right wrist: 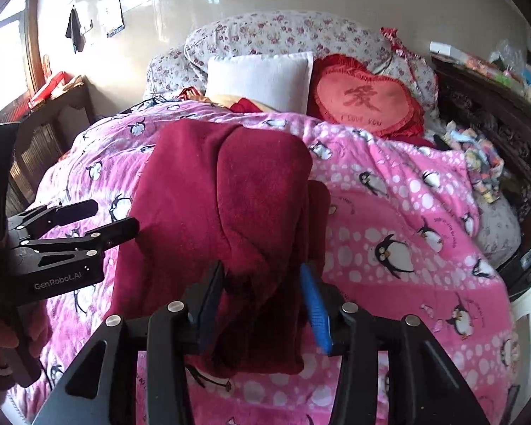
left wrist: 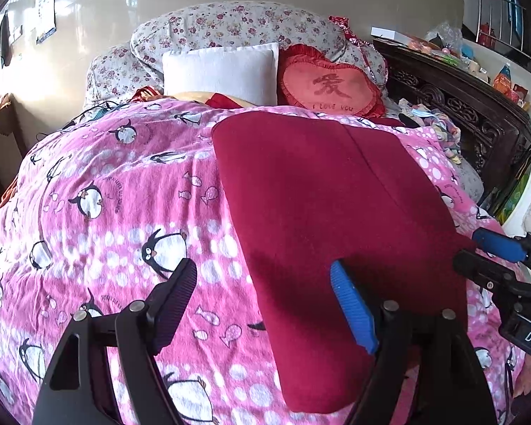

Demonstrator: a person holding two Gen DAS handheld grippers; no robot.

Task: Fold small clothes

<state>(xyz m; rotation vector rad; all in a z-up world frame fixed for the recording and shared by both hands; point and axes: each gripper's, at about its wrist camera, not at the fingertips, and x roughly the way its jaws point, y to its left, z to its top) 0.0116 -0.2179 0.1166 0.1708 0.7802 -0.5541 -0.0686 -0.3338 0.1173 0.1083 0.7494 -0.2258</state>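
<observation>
A dark red garment lies on the pink penguin blanket, long and flat in the left wrist view. My left gripper is open and empty, straddling the garment's near left edge. It also shows at the left of the right wrist view. My right gripper is shut on a bunched fold of the red garment, lifting its near right edge. The right gripper shows at the right edge of the left wrist view.
A white pillow, a red heart cushion and a floral quilt lie at the bed's head. A dark carved wooden frame with clutter runs along the right. A heap of small clothes lies at the right.
</observation>
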